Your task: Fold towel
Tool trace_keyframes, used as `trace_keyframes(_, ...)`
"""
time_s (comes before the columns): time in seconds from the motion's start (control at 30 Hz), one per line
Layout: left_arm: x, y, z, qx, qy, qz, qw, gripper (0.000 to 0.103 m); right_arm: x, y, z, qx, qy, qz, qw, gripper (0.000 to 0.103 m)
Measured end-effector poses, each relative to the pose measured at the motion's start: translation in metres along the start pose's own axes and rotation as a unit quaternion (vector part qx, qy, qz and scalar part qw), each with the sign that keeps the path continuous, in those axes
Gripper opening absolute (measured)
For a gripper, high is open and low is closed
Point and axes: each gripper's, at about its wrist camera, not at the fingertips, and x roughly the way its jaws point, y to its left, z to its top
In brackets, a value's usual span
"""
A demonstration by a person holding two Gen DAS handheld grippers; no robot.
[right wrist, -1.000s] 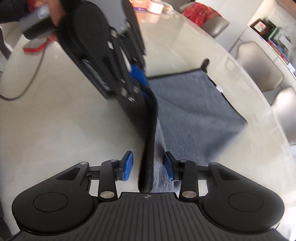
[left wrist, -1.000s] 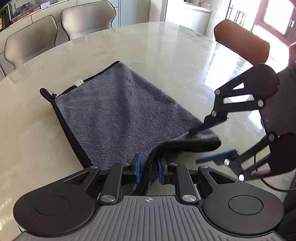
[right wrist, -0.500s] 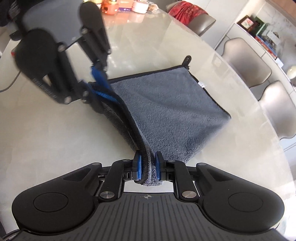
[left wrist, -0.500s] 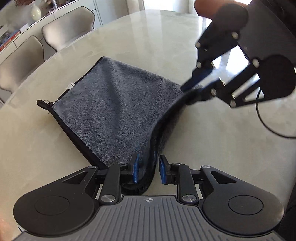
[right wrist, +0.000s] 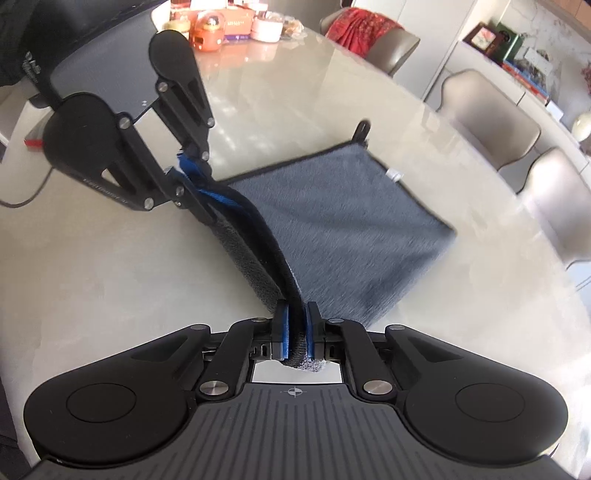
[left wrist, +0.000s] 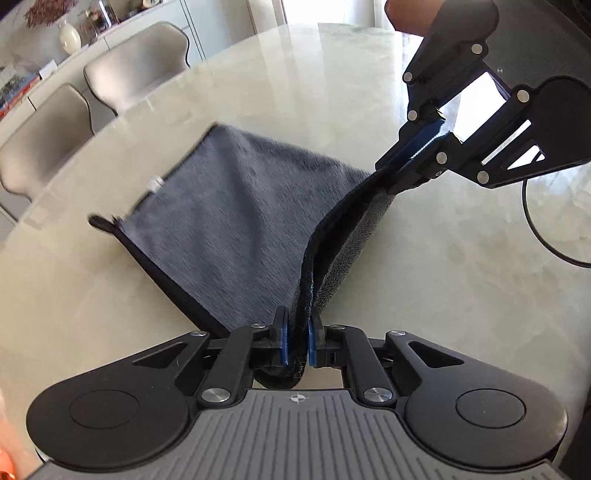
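- Left wrist view: left gripper (left wrist: 297, 341) clenched on the near corner of the grey plush towel with black trim (left wrist: 236, 229), having just closed further on it; right gripper (left wrist: 413, 162) pinching the other corner of the lifted edge; rest of towel flat on the glossy beige marble table (left wrist: 110, 302); beige chairs (left wrist: 136, 81) behind.
- Right wrist view: right gripper (right wrist: 295, 332) clamped on towel (right wrist: 343, 229) corner; left gripper (right wrist: 199, 184) across the raised edge; orange jars and boxes (right wrist: 221, 26) at table's far end.

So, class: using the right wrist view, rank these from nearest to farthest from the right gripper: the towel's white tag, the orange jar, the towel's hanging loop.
1. white tag, on the towel's right edge.
2. hanging loop, at its far corner.
3. orange jar, far end of the table, upper left.
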Motion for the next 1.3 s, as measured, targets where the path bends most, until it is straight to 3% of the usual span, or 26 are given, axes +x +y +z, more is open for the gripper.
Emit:
trace_keyframes(0.17,-0.003,0.025,0.022,0.005,-0.015,0.022,0.9996,0.009,-0.007,-0.027,0.021,-0.009,-0.023,-0.021,0.999,0.008)
trace_keyframes(0.33,0.015,0.054,0.047,-0.008,-0.015,0.038,0.9991,0.009,0.011,-0.064,0.044,-0.023,-0.028,-0.043,0.998,0.008)
trace_keyframes(0.63,0.064,0.110,0.075,-0.053,0.012,0.035,0.9979,0.010,0.068,-0.120,0.070,-0.029,0.007,-0.023,0.999,0.008)
trace_keyframes(0.9,0.089,0.132,0.084,-0.069,0.031,0.024,0.9969,0.013,0.109,-0.149,0.074,-0.007,0.028,-0.003,1.000,0.008)
trace_keyframes(1.07,0.097,0.145,0.081,-0.107,0.038,0.022,0.9933,0.029,0.121,-0.156,0.071,0.008,0.032,0.000,0.999,0.012)
trace_keyframes(1.13,0.094,0.150,0.077,-0.132,0.032,0.031,0.9903,0.044,0.122,-0.158,0.071,0.017,0.026,-0.002,1.000,0.015)
trace_keyframes(1.23,0.087,0.153,0.072,-0.155,0.019,0.046,0.9866,0.048,0.114,-0.163,0.068,0.037,-0.006,-0.023,0.999,0.029)
trace_keyframes(1.3,0.073,0.151,0.067,-0.167,0.001,0.079,0.9828,0.048,0.101,-0.166,0.063,0.063,-0.026,-0.030,0.997,0.031)
